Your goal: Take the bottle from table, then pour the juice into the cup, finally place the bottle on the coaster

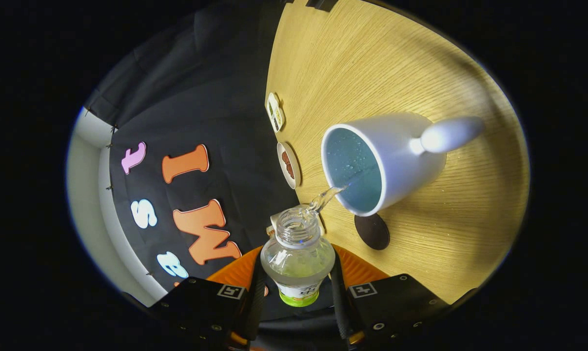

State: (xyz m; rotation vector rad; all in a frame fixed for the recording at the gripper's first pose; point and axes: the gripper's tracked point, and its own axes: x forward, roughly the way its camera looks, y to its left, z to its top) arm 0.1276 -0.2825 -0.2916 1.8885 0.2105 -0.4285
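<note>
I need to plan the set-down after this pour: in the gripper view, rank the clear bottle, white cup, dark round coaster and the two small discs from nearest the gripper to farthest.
1. Clear plastic bottle, held between the gripper fingers.
2. Dark round coaster, just ahead, below the cup's rim.
3. White cup with a blue inside, beyond the coaster, receiving the stream.
4. Small round disc, by the table edge.
5. Small pale disc, farthest.

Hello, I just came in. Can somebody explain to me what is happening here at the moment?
A person is using a hand-held tool to pour from a clear plastic bottle. Both fingers press on the bottle, which is tipped so a thin stream of clear liquid runs from its open mouth into the white mug. The mug has a blue inside and stands on the wooden table. A dark round coaster lies on the table beside the mug with nothing on it, so the bottle is not yet put down.
</note>
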